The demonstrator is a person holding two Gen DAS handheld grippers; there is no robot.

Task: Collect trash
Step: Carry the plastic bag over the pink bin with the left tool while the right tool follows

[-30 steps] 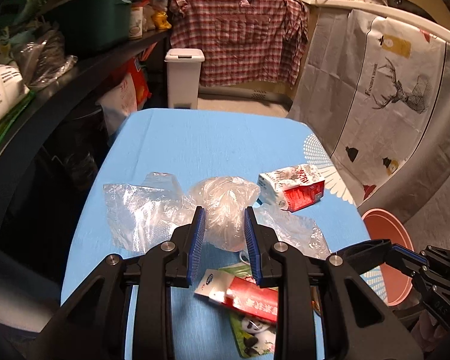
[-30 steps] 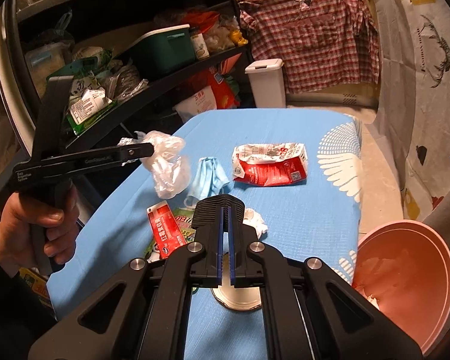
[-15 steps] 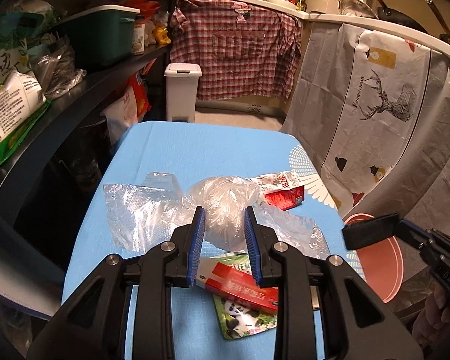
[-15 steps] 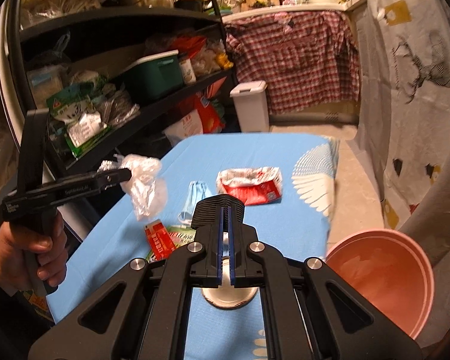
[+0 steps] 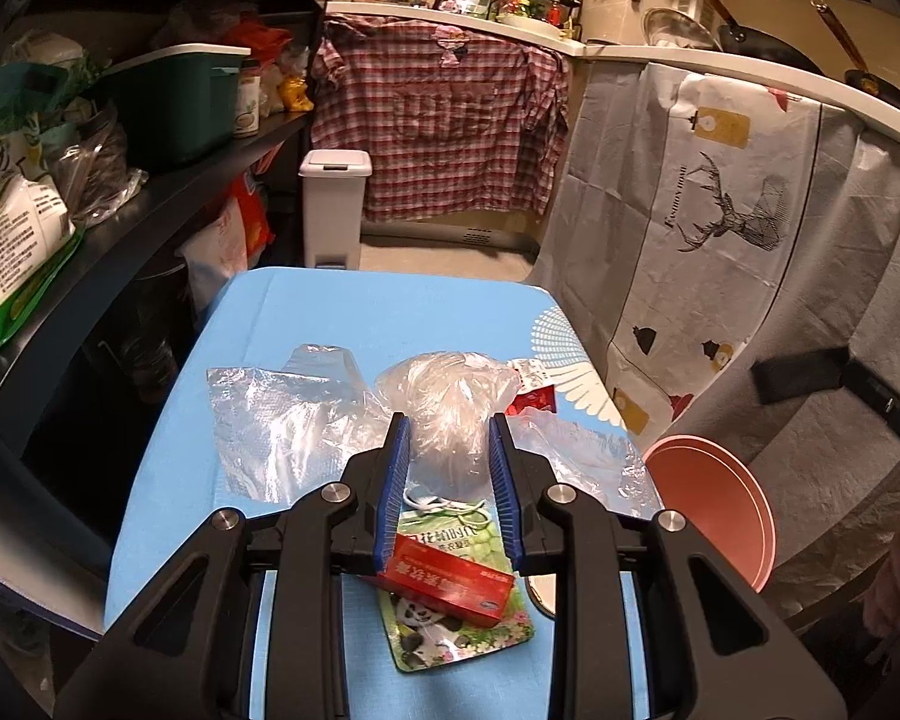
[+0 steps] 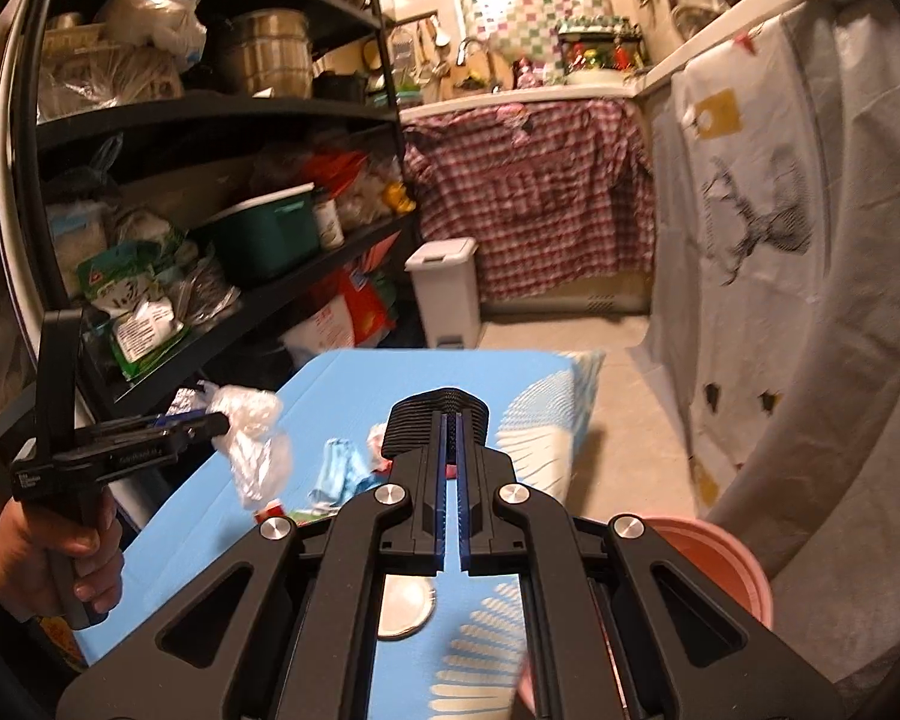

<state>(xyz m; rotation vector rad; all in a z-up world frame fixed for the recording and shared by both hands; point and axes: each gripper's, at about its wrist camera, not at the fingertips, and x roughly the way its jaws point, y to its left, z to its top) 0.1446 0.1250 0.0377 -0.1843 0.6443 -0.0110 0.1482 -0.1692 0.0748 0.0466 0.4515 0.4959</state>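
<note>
My left gripper (image 5: 449, 426) is shut on a crumpled clear plastic bag (image 5: 450, 408) and holds it above the blue table (image 5: 342, 312); the bag also shows in the right wrist view (image 6: 252, 438), hanging from the left gripper (image 6: 210, 423). Below it lie a red box (image 5: 447, 579) on a green panda packet (image 5: 462, 630), and a red-and-white carton (image 5: 531, 399) partly hidden behind the bag. My right gripper (image 6: 450, 420) is shut and empty, above the table's right side. A pink bin (image 5: 714, 516) stands beside the table's right edge and shows in the right wrist view (image 6: 714, 558).
A blue face mask (image 6: 339, 471) and a round metal lid (image 6: 405, 606) lie on the table. Black shelves (image 5: 150, 192) packed with goods run along the left. A white pedal bin (image 5: 333, 210) stands beyond the table. Curtained counters (image 5: 720, 252) are on the right.
Both grippers have risen and pulled back from the table. The left one still holds the plastic bag, now higher. The right gripper stays shut.
</note>
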